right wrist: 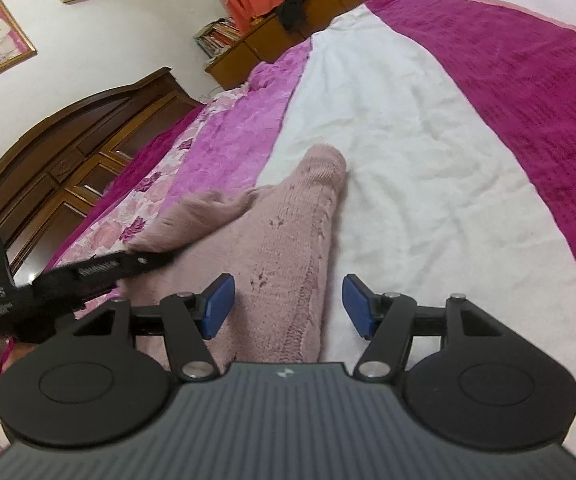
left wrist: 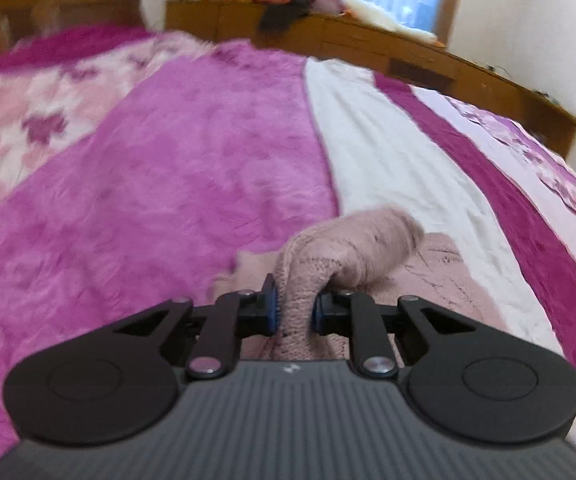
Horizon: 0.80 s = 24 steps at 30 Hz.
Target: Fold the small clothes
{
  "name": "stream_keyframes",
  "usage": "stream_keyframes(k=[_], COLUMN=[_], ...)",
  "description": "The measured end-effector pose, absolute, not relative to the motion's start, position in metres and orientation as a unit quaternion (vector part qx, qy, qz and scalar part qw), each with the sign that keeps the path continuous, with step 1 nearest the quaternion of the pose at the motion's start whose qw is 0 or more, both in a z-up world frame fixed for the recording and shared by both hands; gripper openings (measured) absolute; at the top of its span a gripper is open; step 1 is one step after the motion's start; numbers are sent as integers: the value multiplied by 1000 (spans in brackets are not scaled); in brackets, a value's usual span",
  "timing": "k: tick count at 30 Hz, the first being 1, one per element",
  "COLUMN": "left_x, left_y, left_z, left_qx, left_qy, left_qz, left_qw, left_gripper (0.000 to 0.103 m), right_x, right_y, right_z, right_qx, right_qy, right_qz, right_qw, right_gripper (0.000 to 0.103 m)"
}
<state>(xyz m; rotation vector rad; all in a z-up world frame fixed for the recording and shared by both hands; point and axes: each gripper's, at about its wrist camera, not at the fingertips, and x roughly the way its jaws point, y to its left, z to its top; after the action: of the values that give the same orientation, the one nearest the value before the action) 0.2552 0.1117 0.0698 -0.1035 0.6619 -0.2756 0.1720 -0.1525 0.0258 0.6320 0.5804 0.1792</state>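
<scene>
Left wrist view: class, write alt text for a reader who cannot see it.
The left gripper is clamped on a raised fold of a pale pink knitted garment lying on a bed. The magenta, white and floral pink bedspread fills most of the view, with a wooden sideboard behind it.

Only "DAS" can be read, white on the black left gripper (right wrist: 156, 261) body.

Item: small pink knit garment (right wrist: 288, 248), partly spread

Dusty-pink, ribbed knit with small dark specks; it is being laid flat across the white and purple stripes of the bedcover, one narrow sleeve-like end (left wrist: 352, 248) being held raised and bunched above the rest.
</scene>
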Motion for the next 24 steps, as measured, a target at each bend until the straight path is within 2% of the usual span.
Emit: stream_keyframes(k=[3, 5, 7, 14, 18, 24], left_x=[272, 275, 273, 262, 245, 231], left_y=[123, 128, 131, 142, 150, 152], left_z=[48, 39, 39, 47, 53, 47], left_qx=[-59, -75, -88, -98, -113, -123], left_qy=[378, 385, 383, 394, 405, 437], left_qz=[-116, -109, -101, -111, -115, -139], left_qw=[917, 913, 914, 907, 900, 880], left_gripper=[24, 32, 45, 49, 66, 69], right_x=[177, 180, 182, 184, 183, 185], right_y=[-146, -139, -134, -127, -127, -121], right_z=[25, 23, 21, 21, 21, 19], right_qx=[295, 292, 295, 288, 290, 290], right_qy=[282, 285, 288, 295, 300, 308], right_qz=[100, 105, 110, 116, 118, 120], right_qw=[907, 907, 904, 904, 901, 898], right_gripper=[67, 67, 67, 68, 68, 71])
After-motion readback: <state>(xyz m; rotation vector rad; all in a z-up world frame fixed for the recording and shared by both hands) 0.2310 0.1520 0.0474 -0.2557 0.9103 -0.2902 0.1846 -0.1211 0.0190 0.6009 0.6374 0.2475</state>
